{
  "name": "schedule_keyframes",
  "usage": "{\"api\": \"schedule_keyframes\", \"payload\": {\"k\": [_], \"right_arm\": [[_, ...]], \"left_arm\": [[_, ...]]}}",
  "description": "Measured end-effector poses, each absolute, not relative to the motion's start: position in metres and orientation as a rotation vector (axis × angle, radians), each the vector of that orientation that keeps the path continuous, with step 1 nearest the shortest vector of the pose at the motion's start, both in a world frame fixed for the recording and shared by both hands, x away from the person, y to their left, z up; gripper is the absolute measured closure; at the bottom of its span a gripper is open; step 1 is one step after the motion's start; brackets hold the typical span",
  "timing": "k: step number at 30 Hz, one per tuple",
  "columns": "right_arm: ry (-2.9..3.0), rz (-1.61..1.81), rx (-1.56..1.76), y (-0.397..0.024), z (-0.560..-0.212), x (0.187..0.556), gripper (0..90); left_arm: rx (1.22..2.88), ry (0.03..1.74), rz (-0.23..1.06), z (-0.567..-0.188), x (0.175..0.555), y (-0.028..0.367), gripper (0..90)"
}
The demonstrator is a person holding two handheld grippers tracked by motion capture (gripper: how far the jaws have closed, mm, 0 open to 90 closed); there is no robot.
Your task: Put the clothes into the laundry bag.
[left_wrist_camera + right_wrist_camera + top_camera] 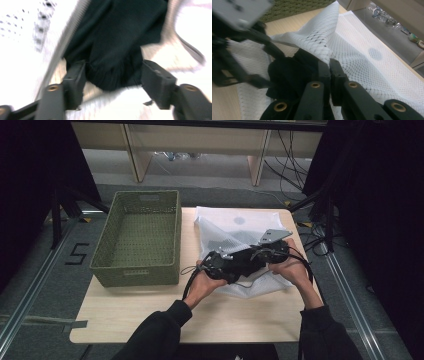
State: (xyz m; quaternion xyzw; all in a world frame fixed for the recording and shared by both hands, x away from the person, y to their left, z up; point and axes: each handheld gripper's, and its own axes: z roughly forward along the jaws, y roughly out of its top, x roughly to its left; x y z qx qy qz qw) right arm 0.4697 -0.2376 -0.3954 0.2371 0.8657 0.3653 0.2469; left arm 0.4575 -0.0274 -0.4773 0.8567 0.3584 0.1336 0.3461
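A white mesh bag (235, 227) lies on the wooden table (200, 315), to the right of the basket. Both hands meet over its near edge. My right gripper (329, 65) is shut, and a fold of the mesh bag (362, 50) is pinched between its tips and pulled up. My left gripper (113, 75) stands open, and a bundle of dark cloth (115, 50) lies between its jaws at the bag's mouth. In the right gripper view the dark cloth (289, 72) sits just left of the pinched mesh, with the left gripper's black frame (242, 50) blurred beside it.
A green woven basket (140, 237) stands on the table's left part, close to the bag. Bare wood lies in front of the hands. Dark curtains flank the table, and cables run along the floor at the right.
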Motion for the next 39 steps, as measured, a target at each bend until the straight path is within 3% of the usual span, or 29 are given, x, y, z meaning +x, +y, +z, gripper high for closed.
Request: {"api": "schedule_keyframes", "payload": {"k": [2, 5, 14, 23, 39], "right_arm": [[2.367, 0.988, 0.632, -0.237, -0.396, 0.469, 89.8], [2.379, 0.987, 0.632, -0.235, -0.398, 0.47, 89.8], [2.421, 0.986, 0.615, -0.227, -0.405, 0.465, 89.8], [2.492, 0.965, 0.617, -0.22, -0.425, 0.461, 89.8], [2.601, 0.944, 0.582, -0.217, -0.445, 0.439, 89.9]], "left_arm": [[2.272, 0.878, 0.321, -0.473, 0.447, -0.018, 31.2], [2.297, 0.861, 0.295, -0.475, 0.439, -0.011, 35.7], [2.342, 0.794, 0.184, -0.495, 0.448, -0.007, 71.7], [2.353, 0.793, 0.127, -0.5, 0.445, -0.003, 88.4], [2.348, 0.763, 0.106, -0.501, 0.425, -0.002, 88.8]]}}
